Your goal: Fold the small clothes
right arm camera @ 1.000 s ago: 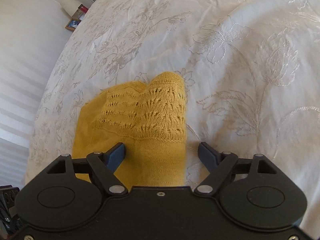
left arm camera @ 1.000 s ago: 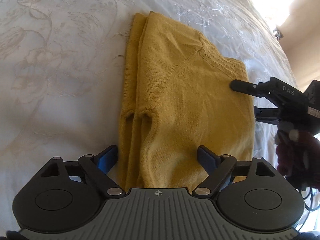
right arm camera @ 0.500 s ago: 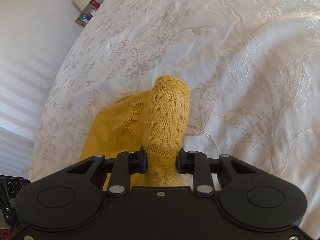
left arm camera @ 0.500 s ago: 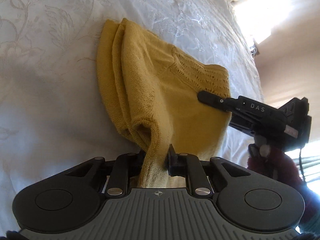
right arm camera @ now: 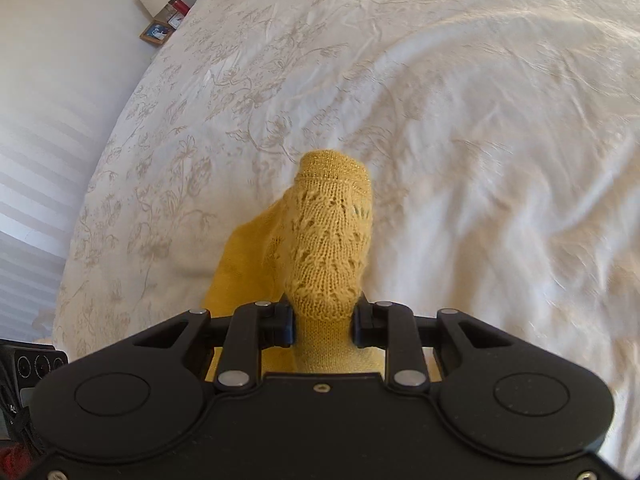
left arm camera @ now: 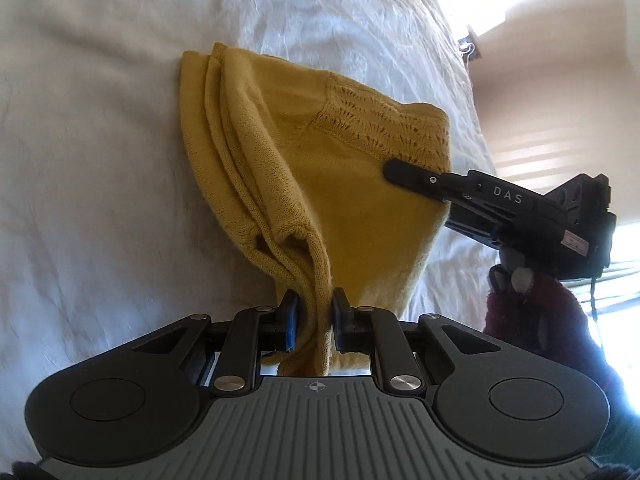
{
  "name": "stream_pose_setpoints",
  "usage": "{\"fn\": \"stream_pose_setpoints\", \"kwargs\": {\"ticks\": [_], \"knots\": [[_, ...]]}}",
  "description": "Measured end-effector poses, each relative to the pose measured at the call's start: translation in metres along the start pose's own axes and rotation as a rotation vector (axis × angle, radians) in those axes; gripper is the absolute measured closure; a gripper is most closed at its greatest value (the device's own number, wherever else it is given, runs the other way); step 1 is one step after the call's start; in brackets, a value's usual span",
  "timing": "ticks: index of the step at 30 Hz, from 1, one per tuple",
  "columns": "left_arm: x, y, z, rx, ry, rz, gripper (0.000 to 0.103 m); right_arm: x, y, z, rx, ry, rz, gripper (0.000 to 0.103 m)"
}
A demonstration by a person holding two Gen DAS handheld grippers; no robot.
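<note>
Nearest in the left wrist view, the left gripper point(left arm camera: 313, 316) is clamped on a bunched hem corner of the yellow knit sweater point(left arm camera: 352, 200), several layers of knit squeezed between its blue-padded fingers point(left arm camera: 289, 320). From that pinch the cloth rises toward 12 o'clock and fans out over the white embroidered bed point(left arm camera: 100, 140). The nearer part seems lifted clear of the bed; whether the far folded edge touches it I cannot tell.

At 3 o'clock in the same view the right gripper point(left arm camera: 404, 170) reaches in from the side and is closed on the lace-patterned end of the sweater point(right arm camera: 328, 240). In the right wrist view that lace panel stands between its fingers point(right arm camera: 362, 324) and points toward 12 o'clock, capped by a ribbed band.

The garment looks light, soft and limp, so it will sag and stretch between the two holds rather than keep a line. The open lacework looks easy to snag or pull out of shape, so a hold on the plain knit or the ribbed band seems safer, with all layers caught together so that none slips free.

Its long axis appears to run from the left gripper's corner up toward the folded edge at 11 o'clock, with the lace end turned to 2 o'clock.

Beyond it lies bare bedcover, then a sunlit wall point(left arm camera: 552, 92).
</note>
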State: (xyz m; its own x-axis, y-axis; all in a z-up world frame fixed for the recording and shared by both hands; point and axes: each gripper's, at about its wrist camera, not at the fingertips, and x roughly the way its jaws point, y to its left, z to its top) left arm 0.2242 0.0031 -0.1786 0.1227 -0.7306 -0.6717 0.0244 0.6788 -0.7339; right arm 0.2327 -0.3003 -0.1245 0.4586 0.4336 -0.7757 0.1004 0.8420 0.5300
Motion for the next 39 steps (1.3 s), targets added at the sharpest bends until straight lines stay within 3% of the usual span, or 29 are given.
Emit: {"fn": "stream_pose_setpoints", "kwargs": {"ticks": [4, 5, 9, 10, 12, 13, 15, 19, 25, 30, 35, 39], "knots": [[0.02, -0.014, -0.023, -0.006, 0.009, 0.035, 0.087, -0.021, -0.029, -0.015, 0.007, -0.001, -0.016, 0.068], [0.024, -0.016, -0.027, 0.0, 0.001, 0.072, 0.087, -0.023, -0.037, -0.018, -0.005, -0.005, -0.031, 0.067], [0.036, -0.01, -0.037, -0.028, -0.044, 0.317, 0.086, -0.029, -0.068, -0.024, 0.004, -0.079, -0.187, 0.04], [0.039, -0.007, -0.039, -0.037, -0.047, 0.351, 0.084, -0.032, -0.074, -0.025, 0.005, -0.092, -0.214, 0.037], [0.023, -0.001, -0.056, -0.029, -0.055, 0.414, 0.079, -0.042, -0.08, -0.031, -0.001, -0.107, -0.22, 0.037], [0.022, -0.003, -0.058, -0.014, -0.063, 0.436, 0.075, -0.048, -0.081, -0.036, -0.012, -0.114, -0.208, 0.031], [0.017, -0.014, -0.062, 0.021, -0.087, 0.47, 0.074, -0.058, -0.082, -0.046, -0.049, -0.122, -0.188, 0.02], [-0.003, -0.05, -0.071, 0.147, -0.178, 0.516, 0.073, -0.069, -0.083, -0.065, -0.099, -0.109, -0.19, 0.019], [0.009, -0.109, -0.054, 0.354, -0.308, 0.495, 0.052, -0.076, -0.08, -0.08, -0.115, -0.121, -0.165, 0.01], [0.053, -0.126, -0.022, 0.443, -0.293, 0.523, 0.052, -0.071, -0.076, -0.082, -0.122, -0.117, -0.168, 0.009], [0.085, -0.115, 0.007, 0.486, -0.253, 0.582, 0.052, -0.067, -0.075, -0.08, -0.117, -0.109, -0.175, 0.009], [0.092, -0.08, 0.022, 0.436, -0.208, 0.703, 0.051, -0.064, -0.069, -0.072, -0.155, -0.108, -0.191, 0.009]]}}
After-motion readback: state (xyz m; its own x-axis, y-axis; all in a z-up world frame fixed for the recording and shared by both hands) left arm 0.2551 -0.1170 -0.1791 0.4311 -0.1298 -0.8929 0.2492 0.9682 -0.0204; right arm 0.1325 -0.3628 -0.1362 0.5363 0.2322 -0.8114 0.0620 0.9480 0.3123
